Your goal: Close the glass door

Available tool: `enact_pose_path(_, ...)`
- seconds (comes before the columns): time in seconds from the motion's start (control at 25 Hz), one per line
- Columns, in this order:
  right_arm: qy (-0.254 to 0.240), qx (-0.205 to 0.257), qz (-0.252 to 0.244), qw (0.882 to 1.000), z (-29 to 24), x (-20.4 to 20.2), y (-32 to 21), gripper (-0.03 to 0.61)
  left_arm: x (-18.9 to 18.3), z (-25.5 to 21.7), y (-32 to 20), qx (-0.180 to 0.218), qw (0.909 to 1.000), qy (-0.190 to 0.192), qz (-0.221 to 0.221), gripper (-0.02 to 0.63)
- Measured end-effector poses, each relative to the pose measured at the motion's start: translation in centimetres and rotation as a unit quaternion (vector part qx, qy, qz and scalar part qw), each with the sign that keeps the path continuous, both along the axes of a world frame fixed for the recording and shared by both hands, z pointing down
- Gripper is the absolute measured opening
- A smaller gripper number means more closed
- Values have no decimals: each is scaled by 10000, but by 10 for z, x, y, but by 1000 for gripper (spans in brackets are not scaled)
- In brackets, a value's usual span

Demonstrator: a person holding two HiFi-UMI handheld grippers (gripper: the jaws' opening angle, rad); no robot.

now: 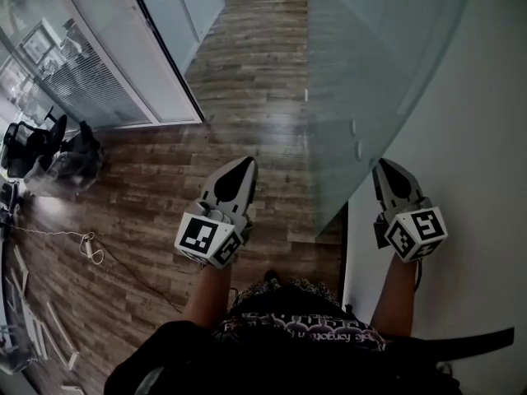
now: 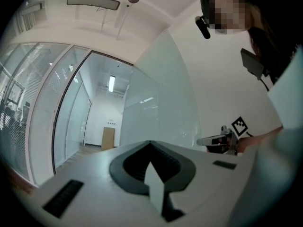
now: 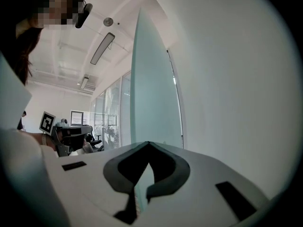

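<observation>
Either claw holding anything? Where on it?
Nothing held: left claw and right claw are shut and empty; the glass door is not gripped.

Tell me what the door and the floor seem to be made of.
Floor: wood or wood-look laminate, brown, slightly glossy; plank seams and grain show, with soft reflections.
Door: glass, pale green tint, smooth; the floor shows hazily through it.

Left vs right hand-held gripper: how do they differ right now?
The left hand-held gripper is over the brown wooden floor, clear of the frosted glass door; the right hand-held gripper is at that door's near edge, beside the white wall. The left points down the corridor; the right points at the door's edge. Both: jaws shut, empty.
</observation>
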State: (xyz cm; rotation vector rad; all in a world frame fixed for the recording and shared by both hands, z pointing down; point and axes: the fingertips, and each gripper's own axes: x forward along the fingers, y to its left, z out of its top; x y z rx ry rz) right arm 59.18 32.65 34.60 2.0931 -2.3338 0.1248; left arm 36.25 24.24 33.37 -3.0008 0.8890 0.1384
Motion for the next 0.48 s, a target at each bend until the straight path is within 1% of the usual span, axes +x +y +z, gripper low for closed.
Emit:
enact_pose_path(0.12, 30, 27, -139, 9999, 1, -9, -3, 3, -6, 3, 2, -46, 9999, 18, -90, 1)
enact_pose_path(0.36, 92, 153, -469, 9987, 7, -32, -14, 3, -28, 3, 3, 21, 9994, 9, -343, 0)
enact_pose_path(0.48, 162, 100, -618, 9979, 8, -44, -23, 3, -38, 2, 4, 10, 9989, 26, -474, 0)
